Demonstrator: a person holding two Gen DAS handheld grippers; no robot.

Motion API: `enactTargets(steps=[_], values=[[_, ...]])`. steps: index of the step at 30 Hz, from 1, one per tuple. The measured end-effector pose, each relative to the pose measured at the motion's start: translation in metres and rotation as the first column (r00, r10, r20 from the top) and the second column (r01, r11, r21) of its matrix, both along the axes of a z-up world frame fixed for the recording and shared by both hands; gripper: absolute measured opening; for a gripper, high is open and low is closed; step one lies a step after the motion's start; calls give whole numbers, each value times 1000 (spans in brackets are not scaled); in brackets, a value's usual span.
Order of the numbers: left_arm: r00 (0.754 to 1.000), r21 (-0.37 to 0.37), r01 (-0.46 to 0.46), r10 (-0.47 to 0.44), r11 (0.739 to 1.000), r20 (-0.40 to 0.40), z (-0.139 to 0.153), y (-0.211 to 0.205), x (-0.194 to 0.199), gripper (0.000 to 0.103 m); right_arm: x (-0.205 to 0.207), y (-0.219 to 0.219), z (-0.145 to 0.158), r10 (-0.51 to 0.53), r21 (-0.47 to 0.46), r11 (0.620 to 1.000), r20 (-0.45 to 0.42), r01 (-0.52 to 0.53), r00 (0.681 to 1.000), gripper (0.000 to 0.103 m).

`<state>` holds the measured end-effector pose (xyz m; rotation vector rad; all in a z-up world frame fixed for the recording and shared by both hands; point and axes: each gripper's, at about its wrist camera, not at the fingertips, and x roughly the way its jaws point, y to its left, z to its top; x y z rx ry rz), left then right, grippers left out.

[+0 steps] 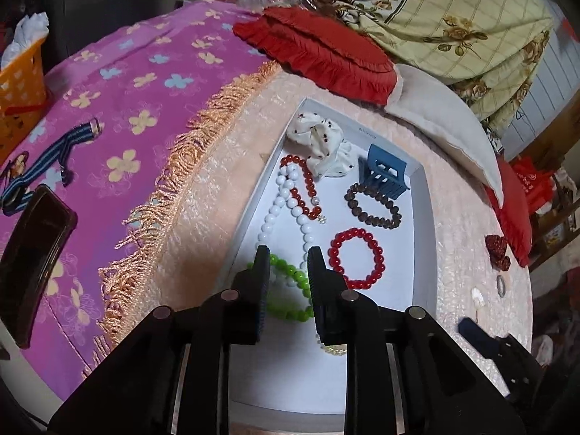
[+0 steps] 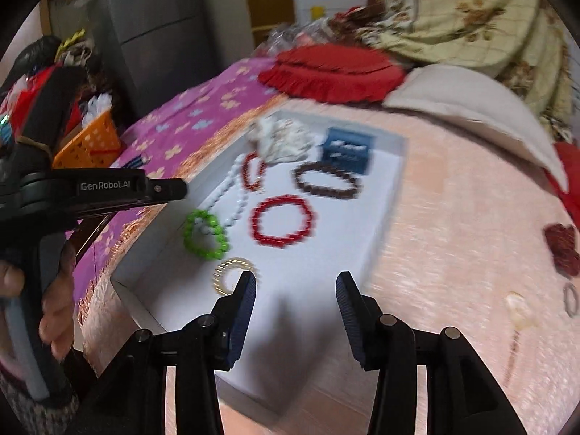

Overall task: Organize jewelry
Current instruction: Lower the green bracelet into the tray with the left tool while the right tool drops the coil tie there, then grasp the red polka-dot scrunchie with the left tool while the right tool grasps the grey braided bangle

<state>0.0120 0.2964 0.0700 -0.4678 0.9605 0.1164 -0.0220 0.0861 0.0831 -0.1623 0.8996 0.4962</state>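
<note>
A white box (image 1: 422, 224) (image 2: 389, 166) lies on the peach cover. In it are a green bead bracelet (image 1: 295, 282) (image 2: 206, 233), a white bead necklace (image 1: 281, 203), a red bracelet (image 1: 357, 262) (image 2: 282, 221), a brown bracelet (image 1: 373, 206) (image 2: 328, 181), a blue hair claw (image 1: 384, 174) (image 2: 348, 150), a white scrunchie (image 1: 322, 141) and a gold bracelet (image 2: 232, 275). My left gripper (image 1: 289, 257) hangs open and empty just above the green bracelet. My right gripper (image 2: 295, 282) is open and empty over the box's near end, right of the gold bracelet.
A dark red hair piece (image 1: 498, 248) (image 2: 562, 250), a small ring (image 2: 571, 299) and a pale clip (image 2: 518, 308) lie on the peach cover right of the box. A phone (image 1: 32, 261), a striped band (image 1: 54, 156) and an orange basket (image 1: 20, 87) are left.
</note>
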Motion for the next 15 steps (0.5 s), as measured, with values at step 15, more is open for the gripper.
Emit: enactTargets(steps=[15], values=[[955,44,258,-261,965,140,24,-146,-16,26,11,-231,-17,-503,42,862,-70,506,862,45]])
